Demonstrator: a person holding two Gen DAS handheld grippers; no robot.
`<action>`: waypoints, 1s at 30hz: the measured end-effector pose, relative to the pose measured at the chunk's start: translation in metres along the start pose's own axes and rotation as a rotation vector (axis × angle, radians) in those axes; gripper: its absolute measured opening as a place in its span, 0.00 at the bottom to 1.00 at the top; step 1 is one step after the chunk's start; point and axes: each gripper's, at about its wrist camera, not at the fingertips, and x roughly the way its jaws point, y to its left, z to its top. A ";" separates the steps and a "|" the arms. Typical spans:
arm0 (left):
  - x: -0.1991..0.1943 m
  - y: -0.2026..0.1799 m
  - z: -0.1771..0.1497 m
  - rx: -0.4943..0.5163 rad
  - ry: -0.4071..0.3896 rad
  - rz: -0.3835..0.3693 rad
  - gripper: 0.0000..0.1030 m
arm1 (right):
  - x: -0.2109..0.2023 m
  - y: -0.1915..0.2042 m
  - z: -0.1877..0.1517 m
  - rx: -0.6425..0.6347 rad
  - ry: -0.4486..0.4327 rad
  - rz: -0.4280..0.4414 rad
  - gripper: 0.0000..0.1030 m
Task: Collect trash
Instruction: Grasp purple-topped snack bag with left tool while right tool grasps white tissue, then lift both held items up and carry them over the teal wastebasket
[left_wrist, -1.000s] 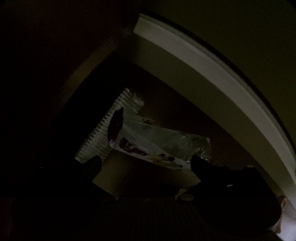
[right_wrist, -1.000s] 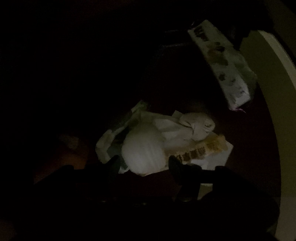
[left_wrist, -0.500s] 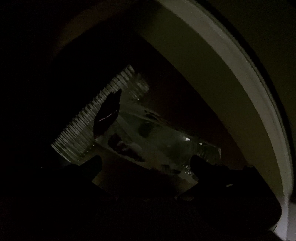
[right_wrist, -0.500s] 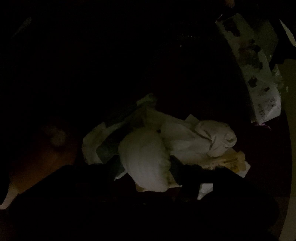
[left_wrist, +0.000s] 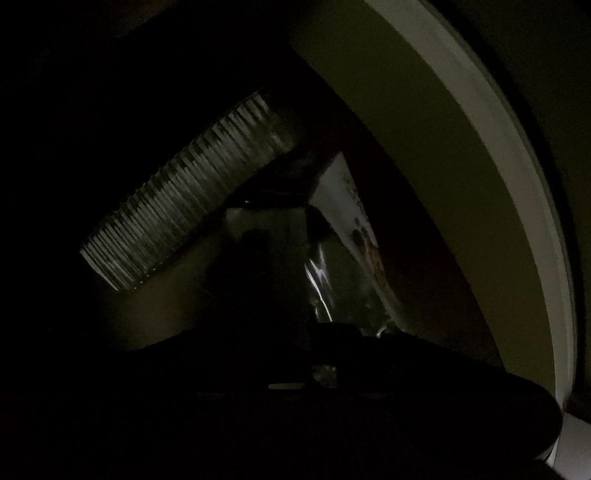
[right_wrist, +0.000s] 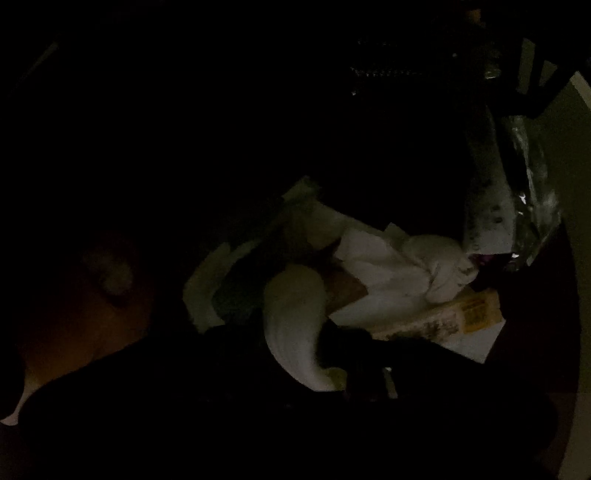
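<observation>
The scene is very dark. The left gripper (left_wrist: 291, 236) is pointing down at the floor, and its jaws have just been closing; they are now standing almost together, pinching a clear plastic wrapper (left_wrist: 343, 206) that is folding up between them. A ribbed clear strip (left_wrist: 192, 195) is lying just beside it, near the pale baseboard (left_wrist: 491, 147). The right gripper (right_wrist: 295, 332) has just been closing too, and it is squeezing a white crumpled tissue (right_wrist: 291, 314) from a pile of paper trash (right_wrist: 388, 280) on the floor.
</observation>
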 end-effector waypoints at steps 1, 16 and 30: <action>-0.002 -0.001 -0.002 0.007 -0.010 0.006 0.06 | -0.002 0.000 -0.001 0.000 -0.007 0.001 0.21; -0.080 0.008 -0.037 0.113 -0.086 -0.030 0.03 | -0.118 -0.028 -0.011 0.198 -0.090 -0.023 0.13; -0.265 0.003 -0.104 0.243 -0.265 -0.077 0.02 | -0.310 -0.027 0.019 0.401 -0.298 -0.139 0.13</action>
